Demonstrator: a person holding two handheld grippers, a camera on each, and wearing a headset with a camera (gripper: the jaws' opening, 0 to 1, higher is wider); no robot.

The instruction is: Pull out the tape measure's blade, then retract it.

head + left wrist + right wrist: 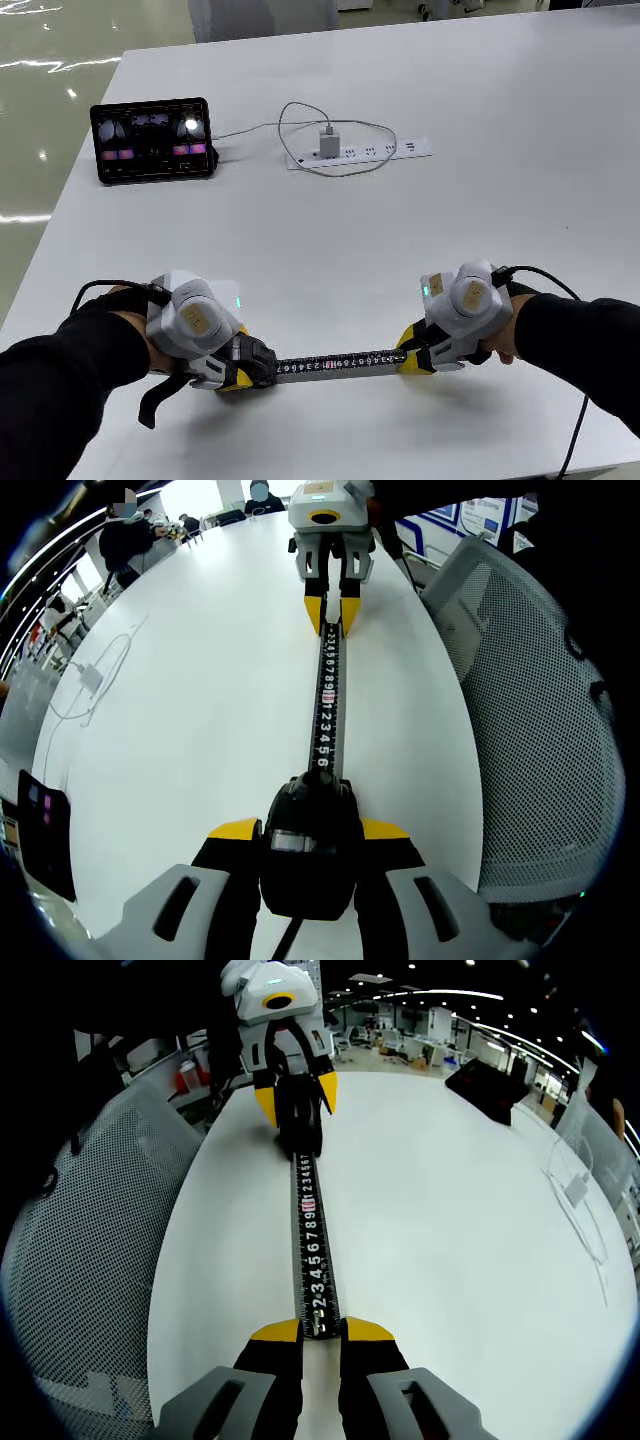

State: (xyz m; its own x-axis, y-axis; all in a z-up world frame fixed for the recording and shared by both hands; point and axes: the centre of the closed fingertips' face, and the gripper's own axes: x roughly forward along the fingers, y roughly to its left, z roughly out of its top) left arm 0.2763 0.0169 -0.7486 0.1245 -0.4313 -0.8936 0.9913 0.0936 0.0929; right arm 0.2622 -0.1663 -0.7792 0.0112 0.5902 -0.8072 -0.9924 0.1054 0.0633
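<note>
Left tongs (243, 365) clamp tape measure (258, 358); right tongs (410, 360) pinch blade (340, 364) near table (420, 240) edge.

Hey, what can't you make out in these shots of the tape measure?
1. Blade tip: right gripper view, pinched inside the right hand-held gripper.
2. Tape measure case sides: left gripper view, covered by the left hand-held gripper.
3. Tablet screen: head view, too small to read.

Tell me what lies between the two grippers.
The tape measure's pulled-out blade, running from the case in the left gripper to the right gripper pinching its end, above white table. The head view shows it.
</note>
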